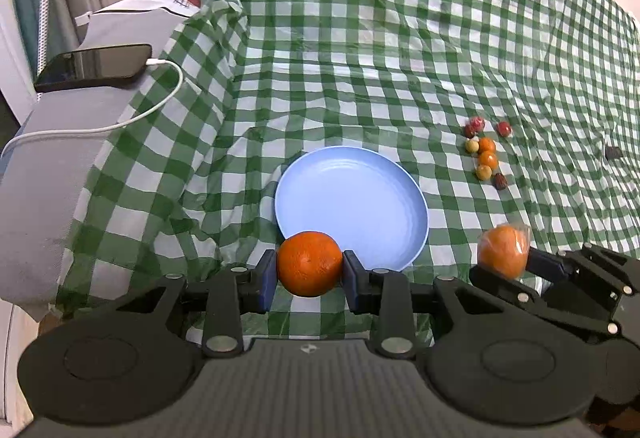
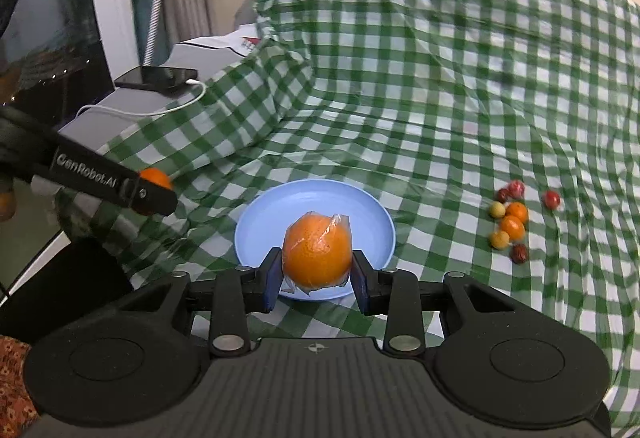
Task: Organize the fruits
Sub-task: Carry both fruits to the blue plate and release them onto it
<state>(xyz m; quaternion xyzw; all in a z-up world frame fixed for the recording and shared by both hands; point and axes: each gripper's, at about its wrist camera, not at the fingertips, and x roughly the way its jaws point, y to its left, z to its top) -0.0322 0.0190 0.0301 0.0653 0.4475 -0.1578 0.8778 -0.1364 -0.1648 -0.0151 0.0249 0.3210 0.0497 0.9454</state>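
a black phone point(image 1: 94, 67) with a white cable point(image 1: 160, 97) is seen at far left. a bare orange point(image 1: 309, 264) is clamped by the left hand-held gripper point(image 1: 309, 270) at the near rim of the blue plate point(image 1: 352, 197). a plastic-wrapped orange point(image 2: 318, 254) is clamped by the right hand-held gripper point(image 2: 318, 274) over the plate. small fruits point(image 1: 486, 151) are clustered on the checked cloth point(image 1: 380, 37) at right.

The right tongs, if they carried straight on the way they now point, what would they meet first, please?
Most likely the blue plate, lying bare directly beyond the right tongs and their wrapped orange; depth is hard to judge.
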